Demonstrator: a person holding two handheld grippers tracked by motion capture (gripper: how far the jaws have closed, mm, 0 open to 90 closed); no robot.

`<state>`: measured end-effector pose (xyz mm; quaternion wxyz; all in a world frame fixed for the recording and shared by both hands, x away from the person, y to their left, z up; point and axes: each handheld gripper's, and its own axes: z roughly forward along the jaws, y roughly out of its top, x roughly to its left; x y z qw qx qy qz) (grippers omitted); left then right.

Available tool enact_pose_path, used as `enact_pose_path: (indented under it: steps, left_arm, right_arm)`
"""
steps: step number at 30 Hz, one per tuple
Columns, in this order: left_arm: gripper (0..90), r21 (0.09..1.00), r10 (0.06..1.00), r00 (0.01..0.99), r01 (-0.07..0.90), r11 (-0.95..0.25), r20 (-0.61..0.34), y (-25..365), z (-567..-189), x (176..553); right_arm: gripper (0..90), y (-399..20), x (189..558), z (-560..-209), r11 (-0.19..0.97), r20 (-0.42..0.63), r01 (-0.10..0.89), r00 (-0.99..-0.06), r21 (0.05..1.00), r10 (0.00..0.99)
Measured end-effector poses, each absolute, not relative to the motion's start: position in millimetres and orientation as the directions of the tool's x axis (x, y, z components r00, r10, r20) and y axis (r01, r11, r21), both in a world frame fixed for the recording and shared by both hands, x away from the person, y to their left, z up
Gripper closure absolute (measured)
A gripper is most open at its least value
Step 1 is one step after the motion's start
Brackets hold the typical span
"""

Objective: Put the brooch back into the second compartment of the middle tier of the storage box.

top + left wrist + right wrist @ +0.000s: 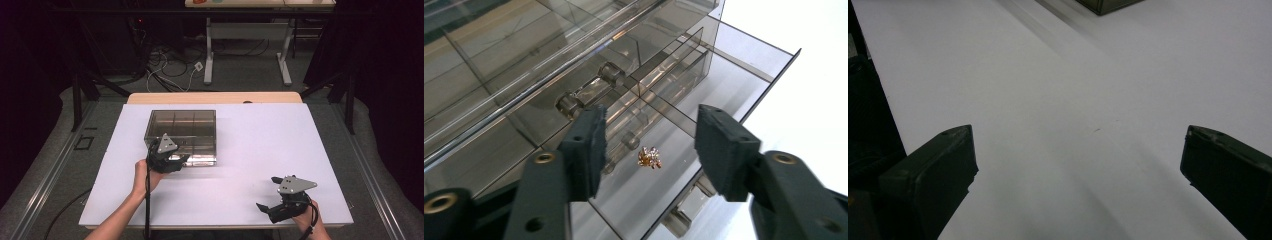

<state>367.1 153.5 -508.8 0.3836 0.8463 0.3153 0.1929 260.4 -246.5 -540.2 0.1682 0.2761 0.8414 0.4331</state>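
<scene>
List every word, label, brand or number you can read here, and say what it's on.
None can be read.
The smoky clear drawer box bears no lettering.
The small gold trinket in its open drawer has none.
The left gripper and right gripper show no marks, nor does the white table.
Coloured items on the far desk are too small to read.

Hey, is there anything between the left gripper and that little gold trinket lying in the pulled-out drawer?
Nothing visible. The left gripper hangs over the open drawer of the smoked clear organizer box, jaws apart, with the gold trinket lying bare on the drawer floor between them. The compartment has no lid or cover over it.
</scene>
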Motion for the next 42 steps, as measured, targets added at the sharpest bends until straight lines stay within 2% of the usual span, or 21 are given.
enact_pose_path:
  steps: [7, 17, 22, 29, 42]
  left_arm:
    - [34.5, 0.779, 0.695, 0.714, 0.385, -0.495, 0.088, 165, -506, 360]
    - [18.2, 0.782, 0.69, 0.72, 0.389, -0.487, 0.071, 177, -504, 349]
    - [13.8, 0.778, 0.685, 0.725, 0.391, -0.492, 0.069, 178, -505, 344]
    - [1.2, 0.774, 0.691, 0.72, 0.397, -0.493, 0.071, 179, -506, 337]
    - [0.0, 0.77, 0.688, 0.722, 0.396, -0.5, 0.075, 182, -510, 324]
  right_arm:
    - [1.0, -246, 260, -540, 0.47, -0.042, 0.322, -0.789, 0.822, 0.613]
    - [1.0, -246, 260, -540, 0.474, -0.045, 0.318, -0.793, 0.821, 0.608]
    - [1.0, -246, 259, -540, 0.47, -0.043, 0.32, -0.789, 0.822, 0.612]
    - [1.0, -247, 259, -539, 0.468, -0.039, 0.324, -0.788, 0.822, 0.614]
    - [1.0, -246, 259, -540, 0.468, -0.039, 0.325, -0.787, 0.822, 0.616]
